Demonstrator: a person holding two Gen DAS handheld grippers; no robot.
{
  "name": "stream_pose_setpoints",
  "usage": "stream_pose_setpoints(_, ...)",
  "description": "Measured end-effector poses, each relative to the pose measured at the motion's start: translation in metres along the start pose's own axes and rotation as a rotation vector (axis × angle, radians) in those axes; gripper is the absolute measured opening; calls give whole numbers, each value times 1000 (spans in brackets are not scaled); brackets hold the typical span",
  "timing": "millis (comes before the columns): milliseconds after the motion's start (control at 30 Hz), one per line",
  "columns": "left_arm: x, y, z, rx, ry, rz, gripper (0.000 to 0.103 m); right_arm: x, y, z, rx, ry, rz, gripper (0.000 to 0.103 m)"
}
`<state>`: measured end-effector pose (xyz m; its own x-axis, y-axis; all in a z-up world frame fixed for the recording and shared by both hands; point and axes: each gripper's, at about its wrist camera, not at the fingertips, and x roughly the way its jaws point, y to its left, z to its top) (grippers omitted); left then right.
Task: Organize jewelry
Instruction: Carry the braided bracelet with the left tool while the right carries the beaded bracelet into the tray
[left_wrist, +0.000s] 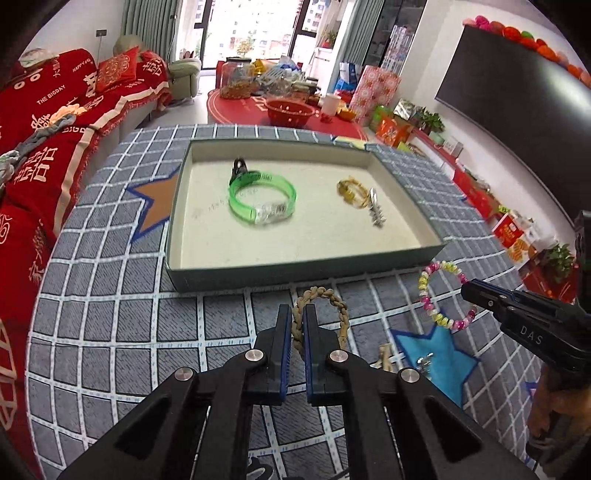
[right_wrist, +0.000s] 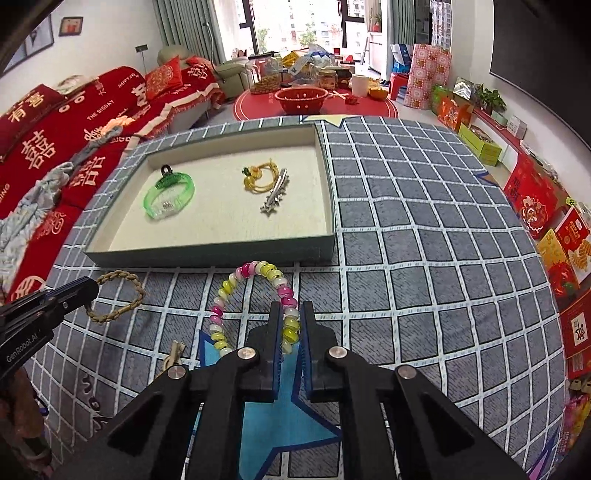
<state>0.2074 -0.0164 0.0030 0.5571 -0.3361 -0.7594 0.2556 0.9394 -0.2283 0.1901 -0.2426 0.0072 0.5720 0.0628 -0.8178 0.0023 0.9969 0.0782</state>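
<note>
Shallow grey-green box (left_wrist: 295, 271), cream lining, upper centre of both views on a grey grid-patterned cloth (left_wrist: 110, 332). Inside: translucent green bangle (left_wrist: 262, 201) left, yellow cord bracelet (left_wrist: 351, 192) and silver hair clip (left_wrist: 376, 210) right. Left gripper (left_wrist: 297, 314) clamped on a tan braided bracelet (left_wrist: 332, 299), lower centre. Right gripper (right_wrist: 289, 314) clamped on a pink, yellow and white beaded bracelet (right_wrist: 236, 277), lower centre.

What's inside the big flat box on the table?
Inside the box lie a green bangle, a little black ring just behind it, a yellow cord bracelet and a silver hair clip resting against it. Nothing looks hidden; the pale floor shows everywhere else.
</note>
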Motion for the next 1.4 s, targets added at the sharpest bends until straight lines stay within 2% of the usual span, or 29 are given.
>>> stream_pose_setpoints(233,-18,1,21,-1,-49,-19,19,-19,4,17,7,-39,47,10)
stream_pose_setpoints(467,-18,8,53,15,-87,11,19,-19,8,50,3,-66,65,10)
stream_pose_setpoints(700,11,24,78,-6,-39,30,19,8,7,80,38,-35,87,10)
stream_pose_setpoints(900,40,30,85,37,3,84,19,39,6,102,63,-7,90,10)
stream_pose_setpoints(1200,77,35,80,67,98,116,19,86,4,107,83,54,72,10)
stream_pose_setpoints(1400,96,33,86,80,102,178,19,103,2,109,94,59,58,10)
